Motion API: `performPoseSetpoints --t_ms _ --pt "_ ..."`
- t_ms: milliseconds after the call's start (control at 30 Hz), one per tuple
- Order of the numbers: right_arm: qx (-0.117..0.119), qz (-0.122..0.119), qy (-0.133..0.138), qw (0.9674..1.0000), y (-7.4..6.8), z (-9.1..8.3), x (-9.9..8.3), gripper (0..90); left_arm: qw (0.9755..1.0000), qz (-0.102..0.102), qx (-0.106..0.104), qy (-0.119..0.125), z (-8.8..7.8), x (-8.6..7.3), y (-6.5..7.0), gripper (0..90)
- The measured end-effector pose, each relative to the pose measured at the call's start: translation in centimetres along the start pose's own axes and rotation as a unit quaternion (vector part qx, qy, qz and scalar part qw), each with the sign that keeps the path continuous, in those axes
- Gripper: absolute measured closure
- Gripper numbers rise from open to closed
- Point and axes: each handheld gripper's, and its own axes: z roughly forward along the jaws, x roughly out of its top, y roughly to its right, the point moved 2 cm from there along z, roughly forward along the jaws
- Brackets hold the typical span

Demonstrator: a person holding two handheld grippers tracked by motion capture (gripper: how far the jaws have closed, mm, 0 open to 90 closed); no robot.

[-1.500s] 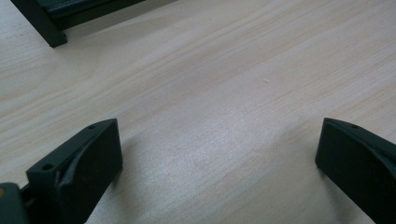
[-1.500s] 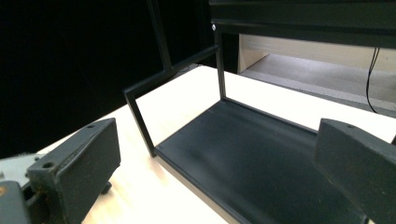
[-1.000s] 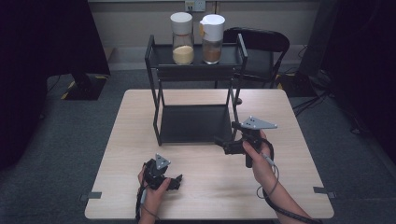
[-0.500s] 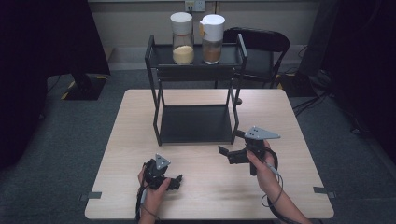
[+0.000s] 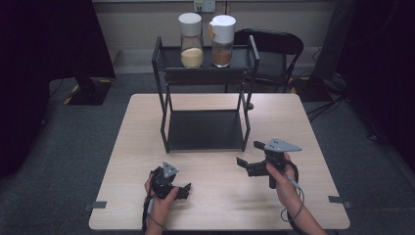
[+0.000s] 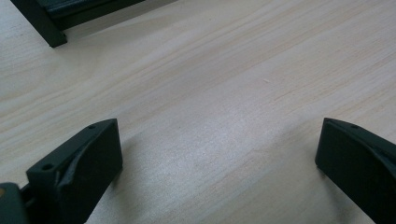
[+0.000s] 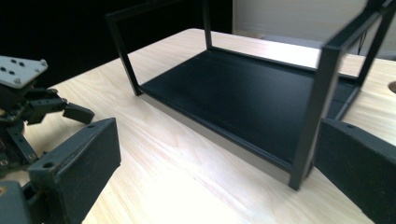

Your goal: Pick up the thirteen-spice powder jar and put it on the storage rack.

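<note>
A black two-tier rack (image 5: 205, 129) stands at the back middle of the wooden table (image 5: 293, 122). On its top shelf are two white-lidded jars, one with pale grains (image 5: 191, 41) and one with brown contents (image 5: 222, 41). My right gripper (image 5: 249, 153) is open in front of the rack's right front post, jaws pointing left toward the rack. The right gripper view has the lower shelf (image 7: 243, 98) between wide jaws (image 7: 219, 154). My left gripper (image 5: 183, 191) rests low near the front edge, open and empty over bare wood (image 6: 219, 149). It appears again, as the left gripper (image 7: 70, 114), in the right gripper view.
A dark folding chair (image 5: 274, 49) stands behind the table. A round cable hole (image 5: 249, 105) sits by the rack's right rear leg. One rack foot (image 6: 46, 28) is at the top left of the left gripper view. Dark carpet surrounds the table.
My right gripper has drawn back from the rack's right front post toward the near edge and slightly right. The left gripper has stayed put.
</note>
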Motion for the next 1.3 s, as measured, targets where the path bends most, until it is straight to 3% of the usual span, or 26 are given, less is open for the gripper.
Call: performPoseSetpoints --t_ms 1300 --pt "-0.032 0.013 -0.017 0.9993 2.6 -5.5 -4.8 0.0 1.0 0.0 0.0 0.0 0.0 0.0 0.0 0.0"
